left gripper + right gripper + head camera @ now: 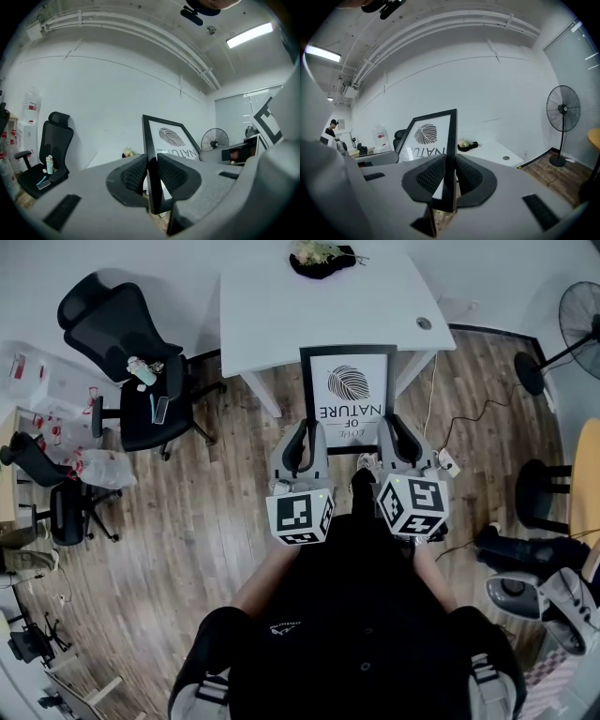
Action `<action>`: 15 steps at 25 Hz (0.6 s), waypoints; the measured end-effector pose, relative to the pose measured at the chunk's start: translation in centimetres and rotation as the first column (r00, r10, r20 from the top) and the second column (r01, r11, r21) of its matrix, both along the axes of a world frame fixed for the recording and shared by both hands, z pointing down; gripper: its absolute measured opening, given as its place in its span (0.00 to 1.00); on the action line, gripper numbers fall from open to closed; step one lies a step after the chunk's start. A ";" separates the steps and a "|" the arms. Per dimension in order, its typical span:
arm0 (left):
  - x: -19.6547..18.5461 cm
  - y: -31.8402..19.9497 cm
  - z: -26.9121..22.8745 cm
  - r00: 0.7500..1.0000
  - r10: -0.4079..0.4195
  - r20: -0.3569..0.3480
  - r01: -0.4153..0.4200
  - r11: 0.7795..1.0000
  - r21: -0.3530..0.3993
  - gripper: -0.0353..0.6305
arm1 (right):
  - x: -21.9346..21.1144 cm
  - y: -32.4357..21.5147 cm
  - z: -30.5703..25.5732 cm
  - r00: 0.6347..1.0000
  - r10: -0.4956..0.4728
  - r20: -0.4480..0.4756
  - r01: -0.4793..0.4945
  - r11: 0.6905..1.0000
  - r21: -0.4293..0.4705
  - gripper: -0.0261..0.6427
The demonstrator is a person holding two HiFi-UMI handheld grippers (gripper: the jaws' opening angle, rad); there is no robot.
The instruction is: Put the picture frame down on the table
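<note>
The frame [349,395] hung over the floor just short of the tabletop [272,310], the left tongs [305,432] and right tongs [397,432] each clamped on one side rail, so uneven lowering could twist it loose or strike the edge.

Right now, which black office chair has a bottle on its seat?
The high-backed chair nearest the white table; a bottle sits on its seat. The smaller chair by the left edge shows none.
</note>
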State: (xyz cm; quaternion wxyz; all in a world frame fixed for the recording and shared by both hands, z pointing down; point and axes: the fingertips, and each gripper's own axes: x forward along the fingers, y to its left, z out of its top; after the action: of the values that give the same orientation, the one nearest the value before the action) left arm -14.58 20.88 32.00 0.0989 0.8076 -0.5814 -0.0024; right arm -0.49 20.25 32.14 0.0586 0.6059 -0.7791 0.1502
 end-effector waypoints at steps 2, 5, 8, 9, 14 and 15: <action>0.4 -0.6 0.2 1.000 0.002 0.006 -0.002 1.000 -0.002 0.16 | 0.4 -0.7 0.4 1.000 0.003 0.006 -0.003 1.000 -0.006 0.14; 0.5 -2.0 0.6 1.000 -0.012 0.012 0.012 1.000 -0.004 0.16 | 0.5 -2.4 0.8 1.000 -0.008 0.011 0.009 1.000 -0.012 0.14; 0.2 -3.6 0.8 0.999 -0.045 0.014 0.045 0.999 -0.003 0.16 | 0.2 -4.5 1.0 0.999 -0.038 0.011 0.039 0.999 -0.010 0.14; 0.1 -4.3 0.9 0.998 -0.058 0.015 0.058 0.998 -0.005 0.16 | 0.0 -5.3 1.0 0.999 -0.050 0.011 0.050 0.999 -0.010 0.14; -0.9 -8.4 1.3 0.993 -0.114 0.013 0.114 0.993 -0.023 0.16 | -1.0 -10.0 1.3 0.994 -0.106 0.008 0.106 0.994 -0.018 0.14; -0.8 -9.2 1.6 0.992 -0.122 0.016 0.122 0.992 -0.030 0.16 | -1.0 -10.9 1.4 0.993 -0.114 0.008 0.114 0.993 -0.022 0.14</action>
State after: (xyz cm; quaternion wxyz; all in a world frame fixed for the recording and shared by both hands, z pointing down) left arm -15.41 11.67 33.56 0.1069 0.7688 -0.6304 0.0062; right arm -1.47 9.35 33.52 0.0711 0.5592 -0.8108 0.1572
